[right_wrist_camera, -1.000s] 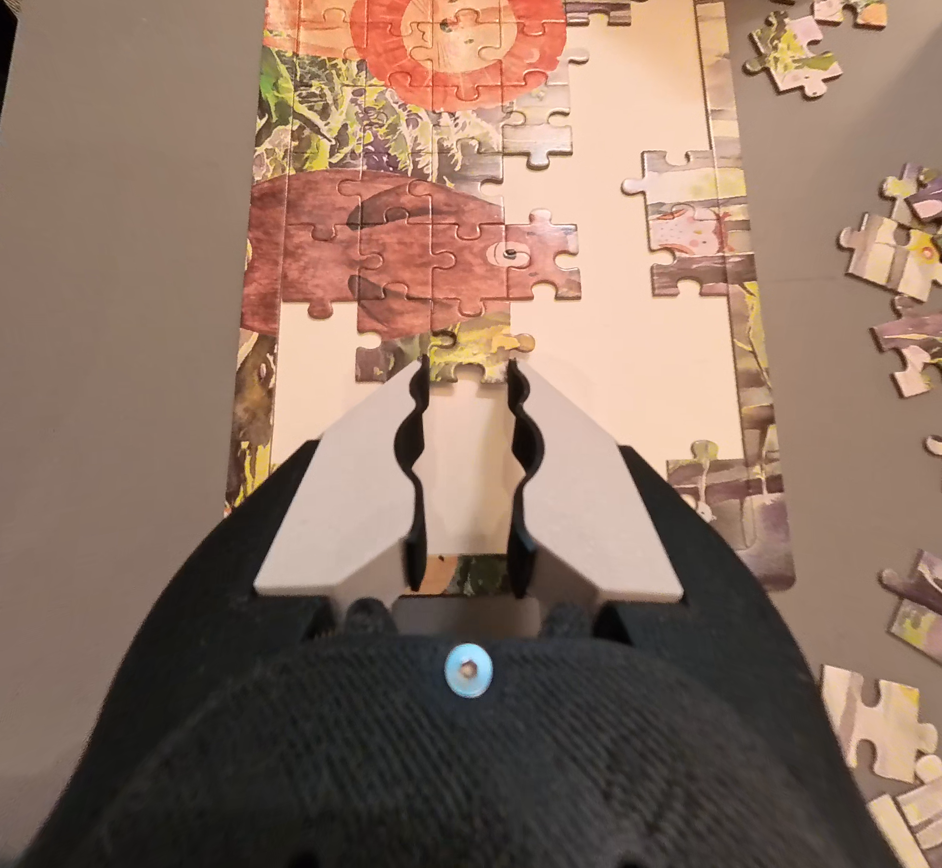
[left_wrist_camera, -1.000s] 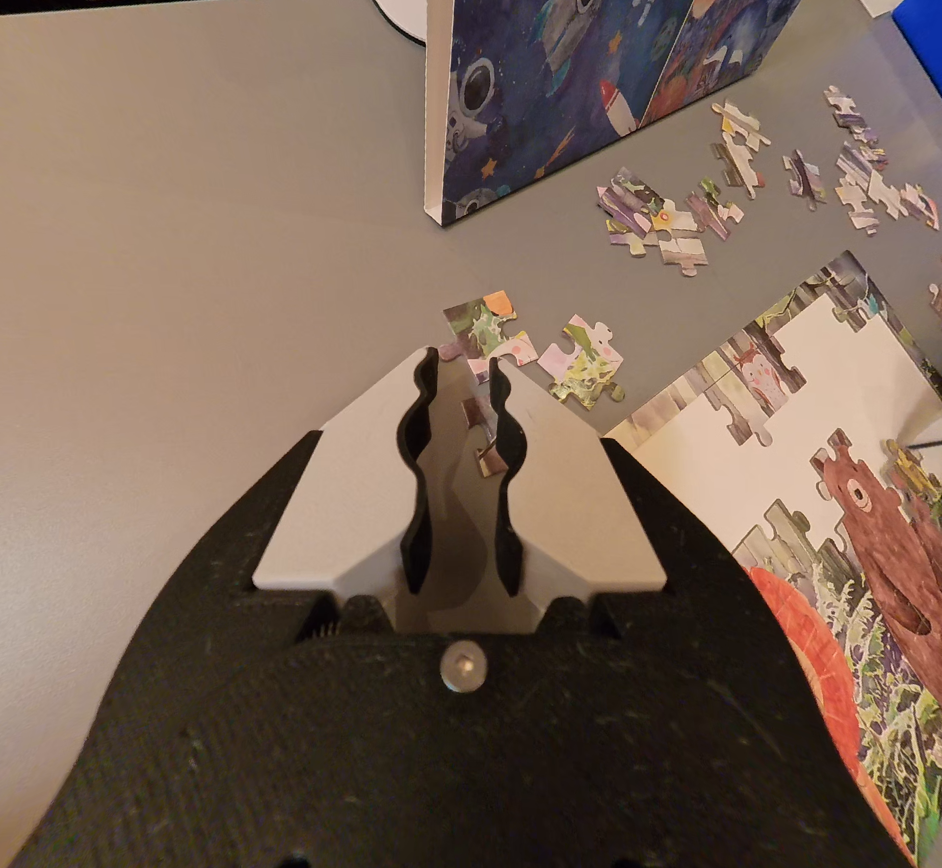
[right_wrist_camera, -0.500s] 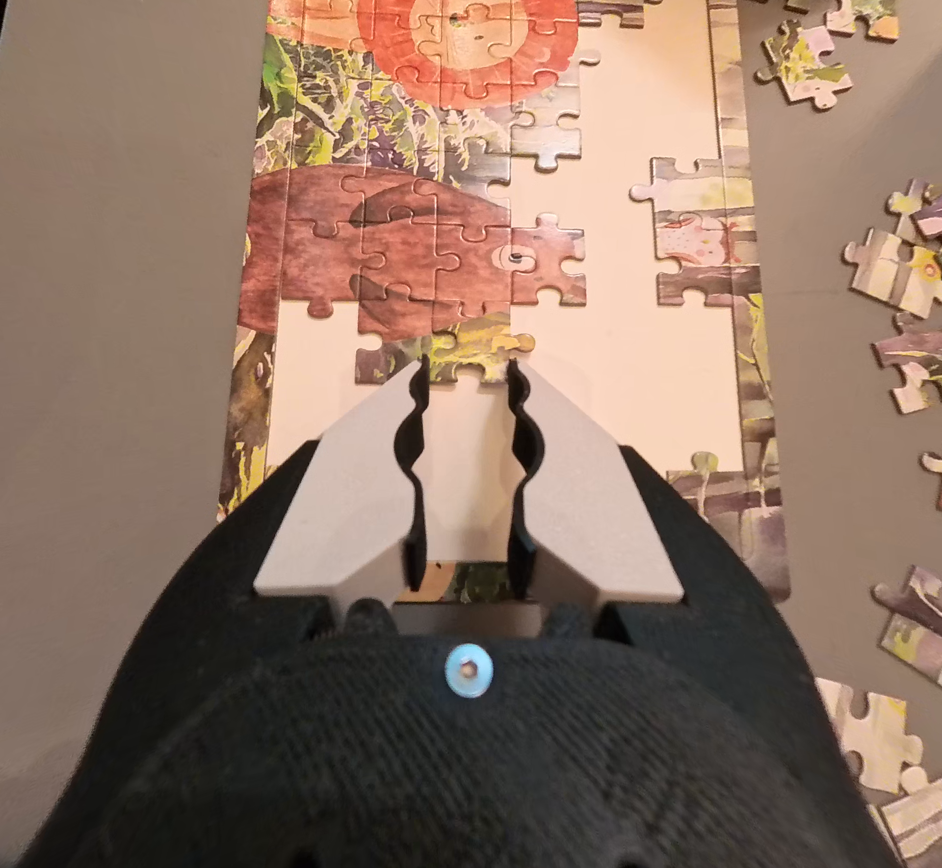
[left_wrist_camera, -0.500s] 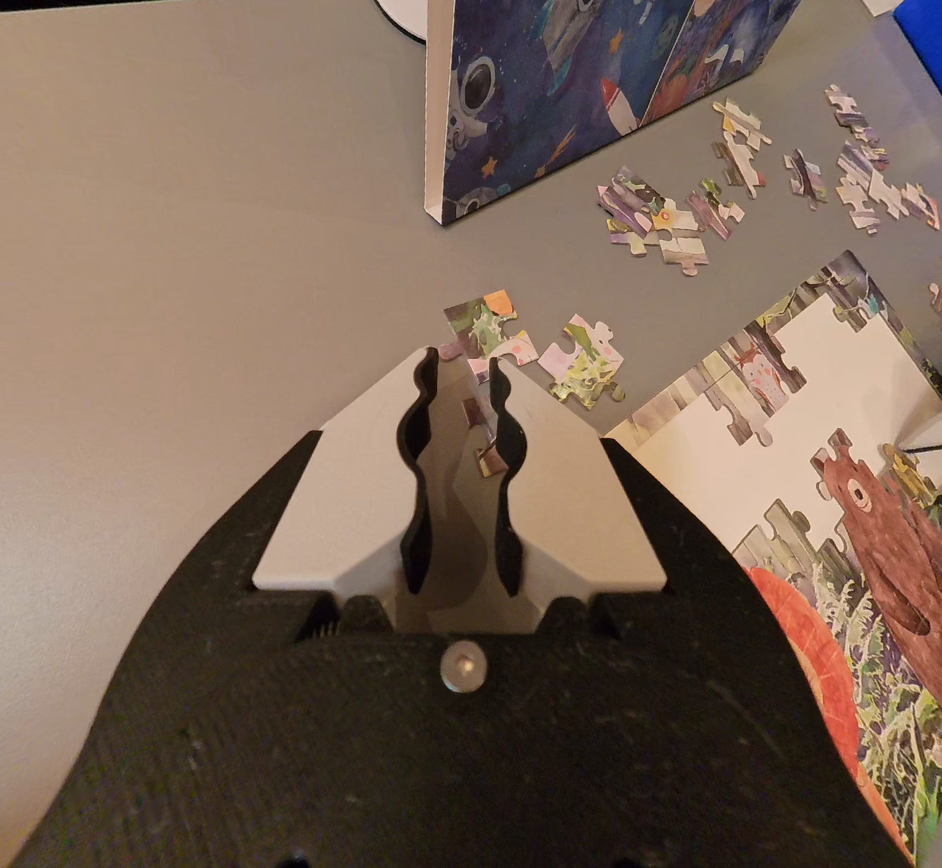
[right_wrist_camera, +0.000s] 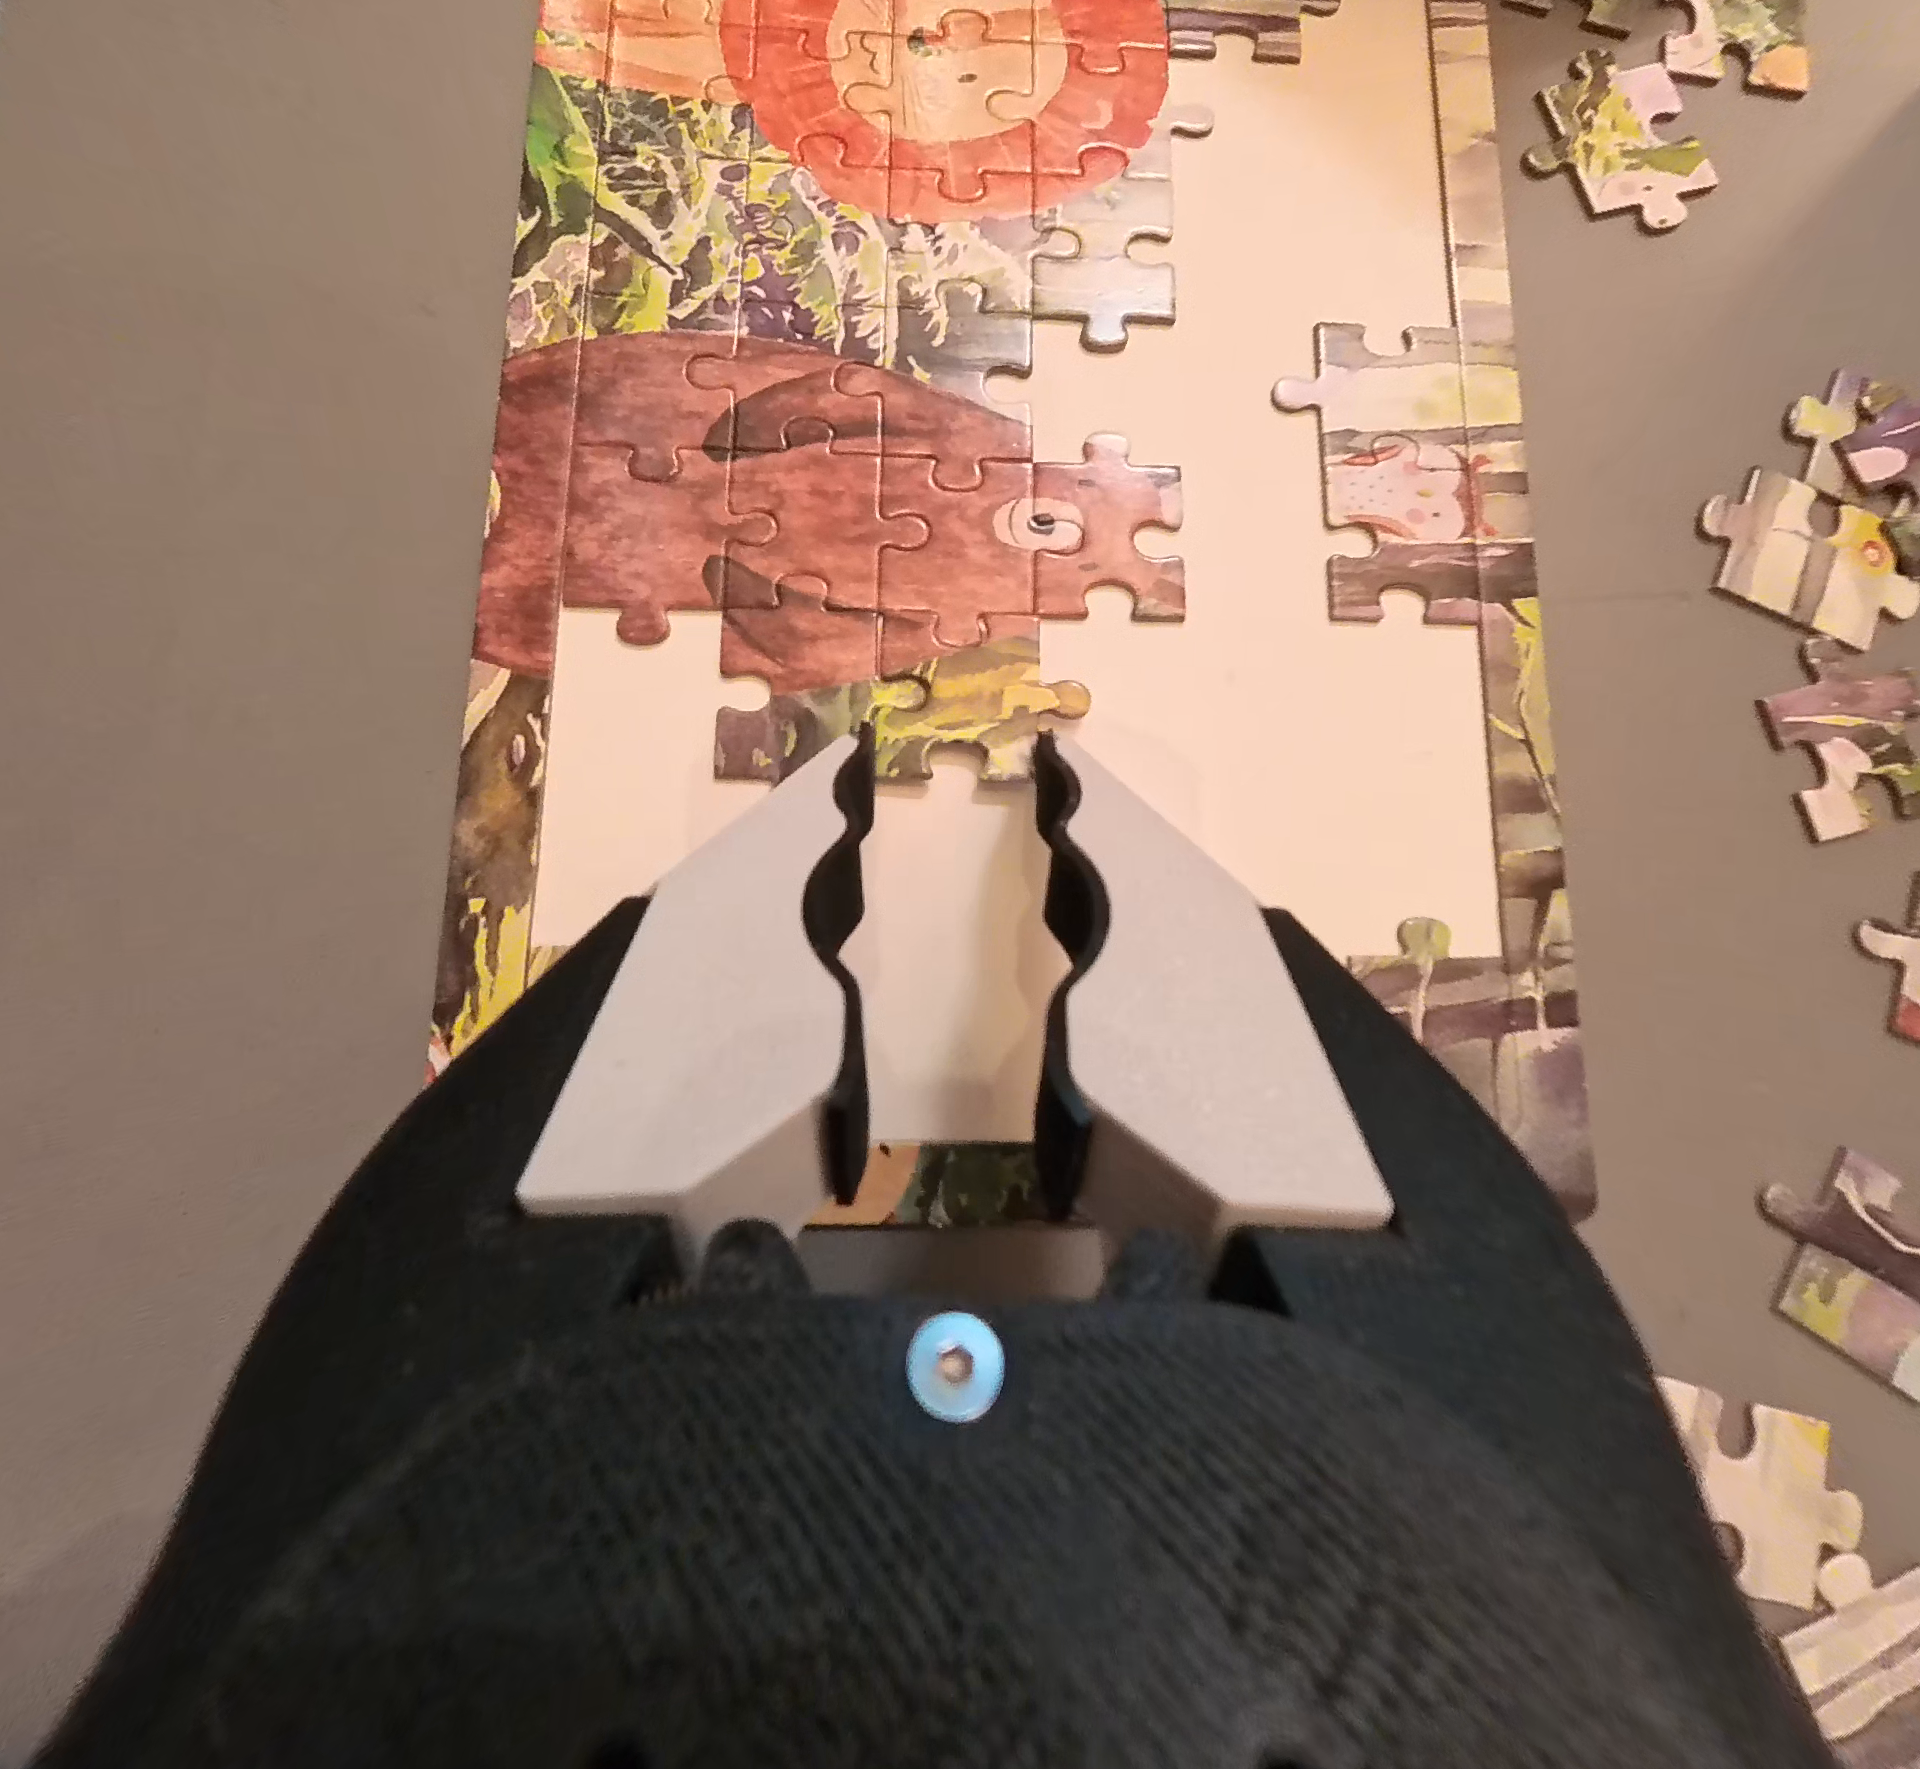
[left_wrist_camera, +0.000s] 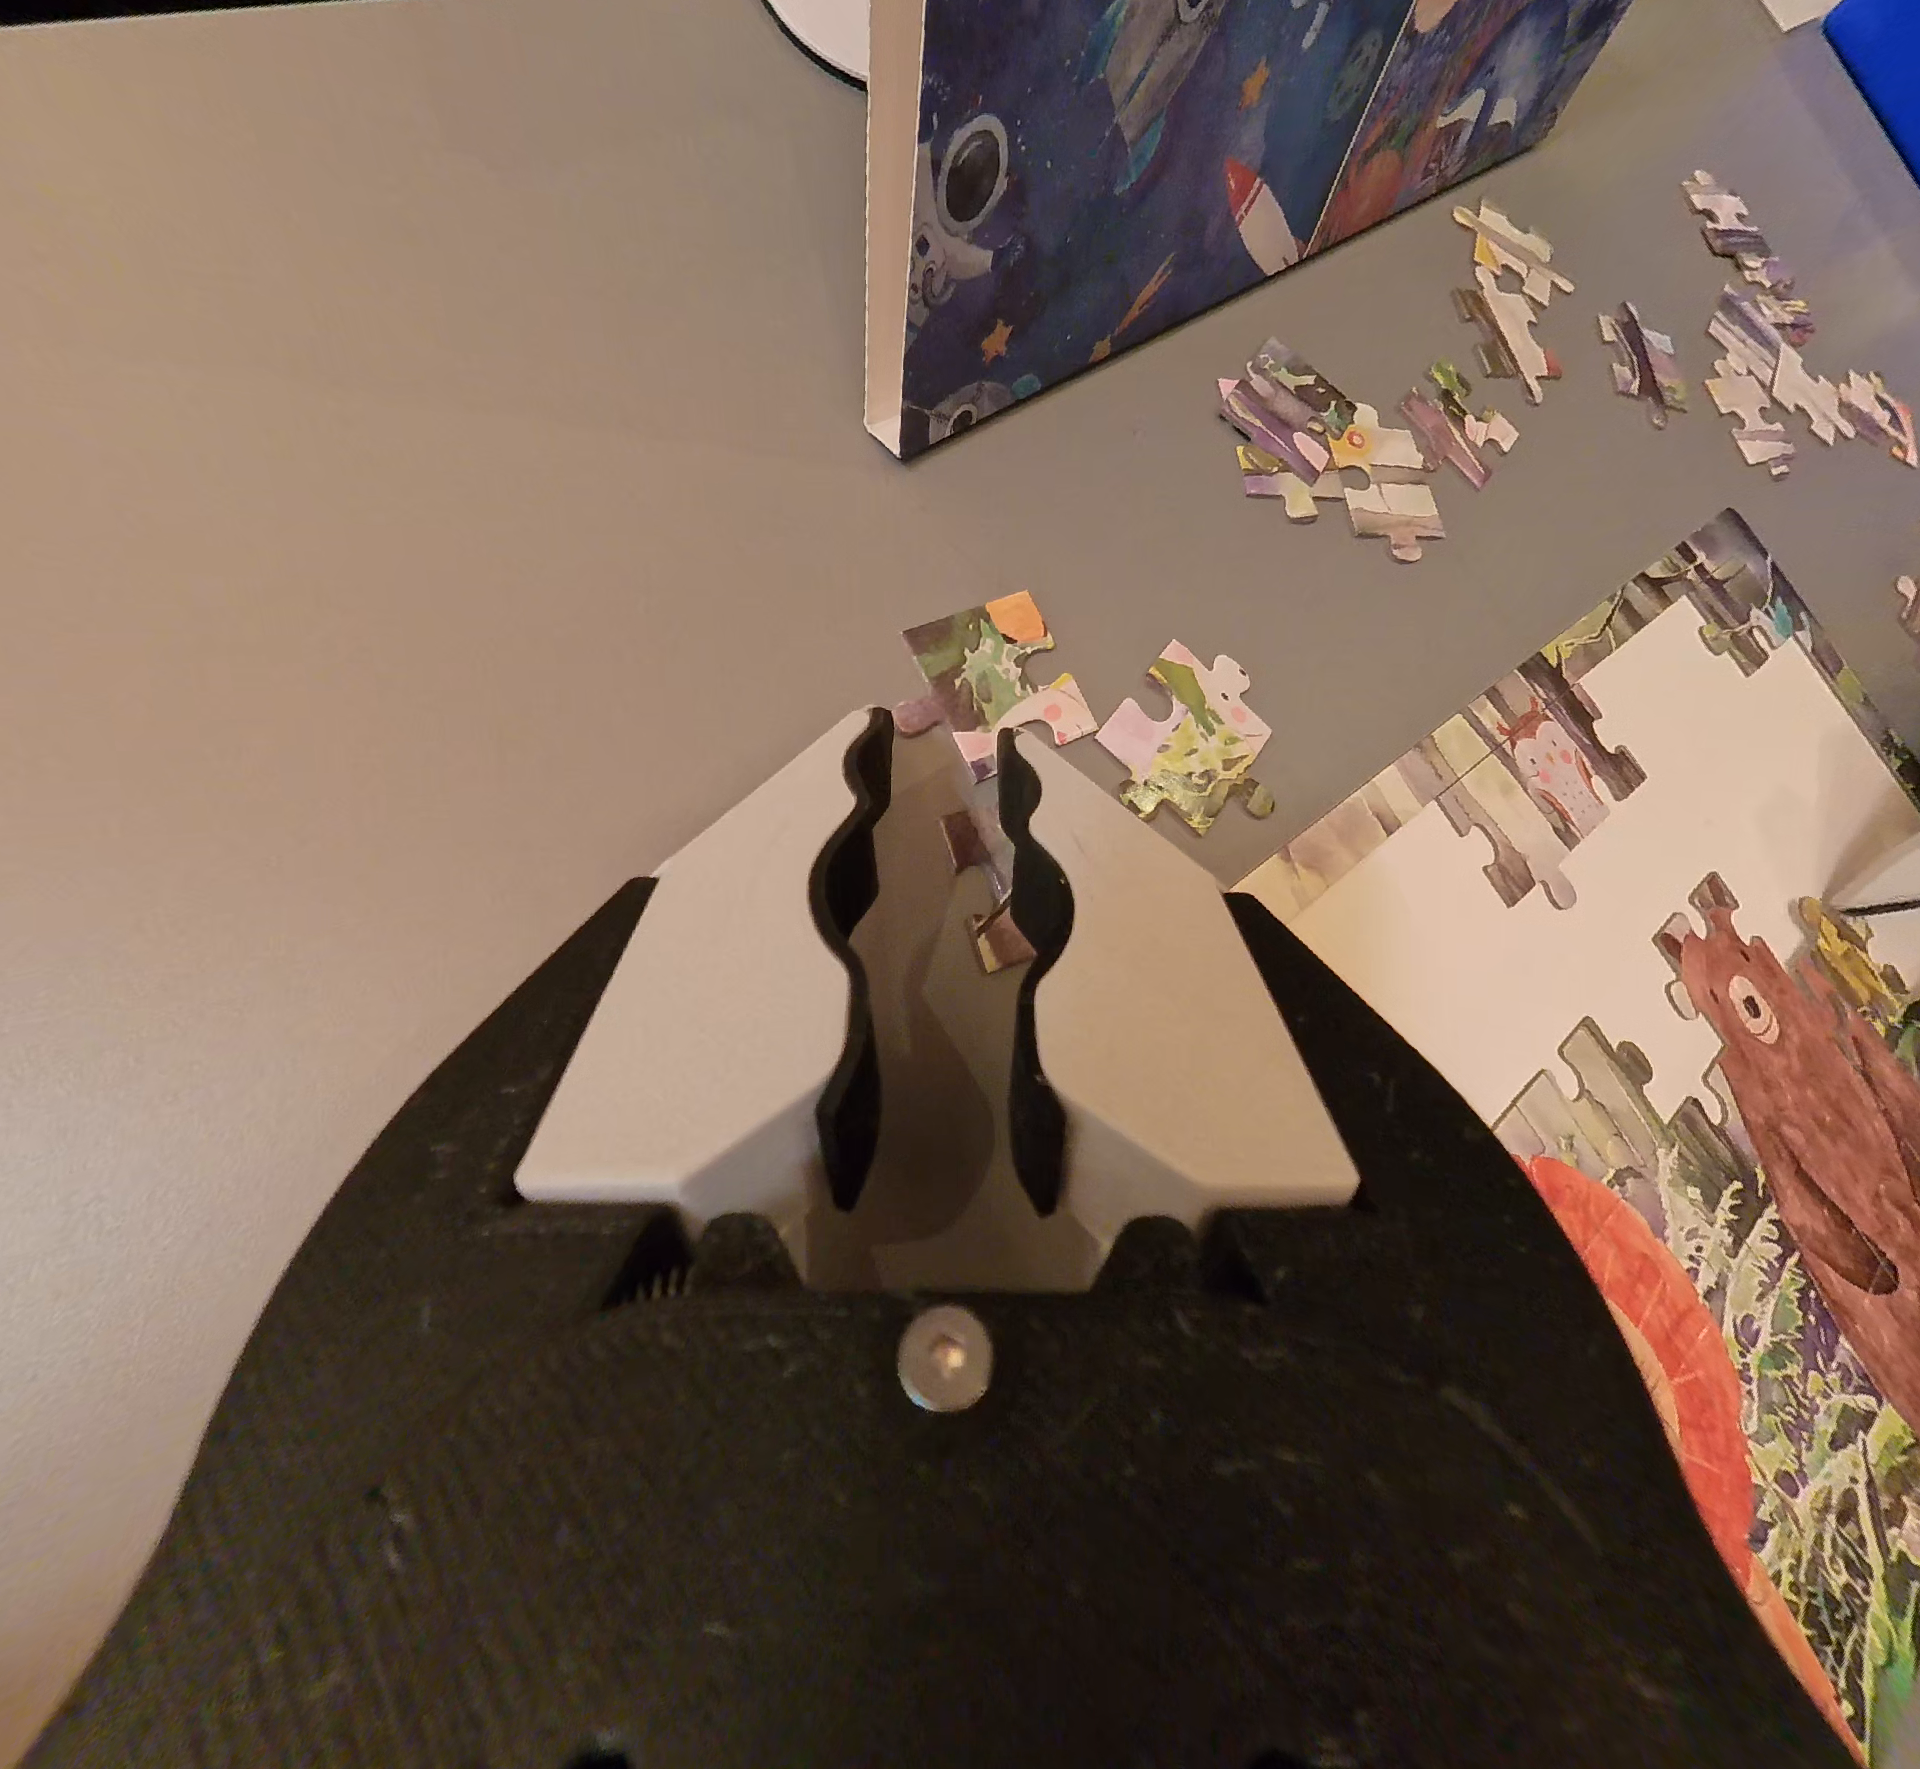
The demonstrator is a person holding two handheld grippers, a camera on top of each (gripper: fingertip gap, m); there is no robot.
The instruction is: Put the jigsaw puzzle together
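The puzzle (right_wrist_camera: 790, 431) lies partly built in its tray (right_wrist_camera: 1247, 784) on the grey table (left_wrist_camera: 416, 472). The right gripper (right_wrist_camera: 951, 743) hovers over the tray, fingers apart and empty. The left gripper (left_wrist_camera: 945, 732), fingers also apart and empty, is over the table near two loose pieces (left_wrist_camera: 992, 670). A box (left_wrist_camera: 1195, 109) stands behind.

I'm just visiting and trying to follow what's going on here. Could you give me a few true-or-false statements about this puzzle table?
1. The right claw grips a puzzle piece. False: it is open and empty.
2. The brown bear picture is partly assembled. True.
3. The tall blue space-themed box lies flat. False: it stands upright.
4. Loose cardboard pieces lie on the grey table. True.
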